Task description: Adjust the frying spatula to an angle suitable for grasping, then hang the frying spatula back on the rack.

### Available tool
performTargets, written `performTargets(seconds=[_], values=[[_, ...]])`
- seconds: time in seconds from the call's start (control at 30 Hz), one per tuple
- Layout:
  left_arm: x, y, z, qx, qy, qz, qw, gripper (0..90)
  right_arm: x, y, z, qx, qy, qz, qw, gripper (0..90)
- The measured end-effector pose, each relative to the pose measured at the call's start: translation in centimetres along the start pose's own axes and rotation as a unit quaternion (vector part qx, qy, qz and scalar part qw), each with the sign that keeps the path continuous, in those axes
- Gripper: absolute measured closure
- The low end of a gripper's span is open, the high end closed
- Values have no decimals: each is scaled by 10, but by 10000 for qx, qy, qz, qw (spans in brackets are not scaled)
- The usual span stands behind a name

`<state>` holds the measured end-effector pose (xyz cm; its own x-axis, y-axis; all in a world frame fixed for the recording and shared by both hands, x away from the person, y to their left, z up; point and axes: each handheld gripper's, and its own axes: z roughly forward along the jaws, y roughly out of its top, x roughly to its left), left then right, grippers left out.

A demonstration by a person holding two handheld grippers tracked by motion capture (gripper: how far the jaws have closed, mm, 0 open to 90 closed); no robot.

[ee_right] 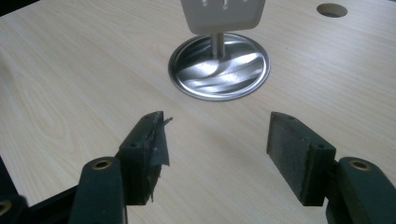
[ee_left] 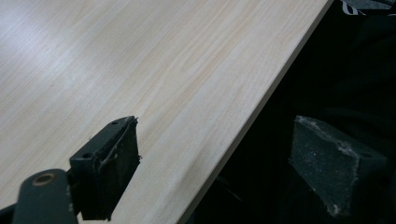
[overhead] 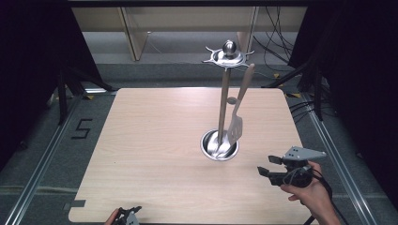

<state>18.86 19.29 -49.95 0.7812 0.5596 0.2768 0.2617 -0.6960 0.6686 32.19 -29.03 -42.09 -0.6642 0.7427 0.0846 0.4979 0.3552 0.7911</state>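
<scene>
A metal utensil stand [overhead: 224, 89] rises from a round steel base [overhead: 219, 145] right of the table's middle, with a hooked crown and ball [overhead: 228, 50] on top. A slotted spatula [overhead: 236, 123] hangs from one hook, its blade just over the base [ee_right: 219, 65]; the blade [ee_right: 223, 14] shows at the top of the right gripper view. My right gripper [overhead: 265, 166] is held over the table's front right, open and empty, jaws pointing toward the stand. My left gripper [overhead: 129, 214] sits at the table's front edge, open, its jaws straddling the edge with nothing between them.
The light wooden table [overhead: 155, 140] has a small round hole [ee_right: 331, 10] behind the stand. A hand [overhead: 309, 192] holds the right gripper. Cables [overhead: 277, 42] and dark stand legs lie on the floor beyond the table.
</scene>
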Motion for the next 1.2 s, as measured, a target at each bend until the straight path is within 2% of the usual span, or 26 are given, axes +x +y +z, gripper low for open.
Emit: performTargets(seconds=[0.03, 0.1, 0.17, 0.2, 0.23, 0.27, 0.3, 0.43, 0.47, 0.5, 0.53, 0.57, 0.6, 0.63, 0.73, 0.77, 0.8, 0.83, 0.9, 0.93, 0.97, 1.0, 1.07, 1.13, 1.17, 1.2], values=[[0, 0, 0, -2, 16, -5, 10000, 150, 2, -1, 0, 17, 36, 69, 10000, 383], [0, 0, 0, 9, 9, 1, 10000, 150, 2, -3, 1, 21, 50, -15, 10000, 383], [-1, -1, 0, 39, 2, -113, 9999, 150, 4, -4, 2, 4, 76, -26, 10000, 383], [0, -1, 0, 56, -9, -88, 9999, 150, 6, -5, 3, -21, 136, 58, 9999, 383], [-1, -1, 0, 50, -6, -97, 9999, 150, 5, -5, 2, -34, 83, -28, 10000, 383], [0, -1, 0, 51, -8, -97, 9999, 150, 7, -5, 2, 10, 109, 13, 9999, 382], [1, 0, 0, 3, 3, -17, 10000, 150, 7, -6, 2, -4, 117, -42, 9999, 382], [-1, -1, 1, 4, -14, -133, 9999, 150, 11, -10, 3, 61, 163, 48, 9998, 374], [0, 0, 0, 3, -29, -11, 10000, 150, 10, -12, 5, 12, 138, -74, 9999, 370], [0, 0, 0, 1, -26, -1, 10000, 150, 10, -14, 6, 46, 143, -71, 9999, 360], [0, 0, 0, -8, 38, -12, 10000, 150, 13, -15, 6, 100, 135, 94, 9998, 358], [0, 0, 0, -19, 4, -17, 10000, 150, 11, -16, 7, 34, 113, -42, 9999, 356], [0, 0, -1, -4, -12, 17, 10000, 150, 13, -18, 7, 147, 162, 124, 9997, 354], [0, 0, -1, -10, -11, 16, 10000, 150, 11, -19, 8, 55, 108, 13, 9999, 353], [-1, 0, 0, -6, -22, -3, 10000, 150, 13, -23, 8, 106, 112, 166, 9997, 353], [-1, 0, 0, -7, 21, 3, 10000, 150, 11, -23, 8, 111, 116, 17, 9999, 353], [-1, 0, 0, -29, 12, -26, 10000, 150, 12, -24, 8, 144, 158, 141, 9997, 352], [0, 0, 0, -3, -18, 12, 10000, 150, 10, -24, 8, 126, 151, 79, 9998, 353], [0, -1, 1, -20, 35, -50, 10000, 150, 12, -26, 8, 97, 115, 144, 9998, 353], [0, -1, 1, -12, 49, -61, 10000, 150, 9, -27, 9, 86, 118, 65, 9999, 353], [0, -1, 1, 7, -46, -34, 10000, 150, 9, -28, 9, 160, 121, 57, 9998, 353], [0, -1, 1, 13, -78, -6, 10000, 150, 11, -29, 10, 179, 110, 212, 9996, 353], [0, -1, 0, 17, 2, 18, 10000, 150, 8, -31, 10, 158, 57, -10, 9999, 353], [0, -2, -1, 28, -3, 6, 10000, 150, 8, -32, 11, 224, 146, 85, 9996, 353], [-1, -2, 0, 48, -62, -114, 9999, 150, 8, -33, 12, 197, 148, 95, 9997, 353], [-1, -2, 1, -24, 3, -73, 10000, 150, 10, -33, 12, 237, 134, 172, 9995, 353]])
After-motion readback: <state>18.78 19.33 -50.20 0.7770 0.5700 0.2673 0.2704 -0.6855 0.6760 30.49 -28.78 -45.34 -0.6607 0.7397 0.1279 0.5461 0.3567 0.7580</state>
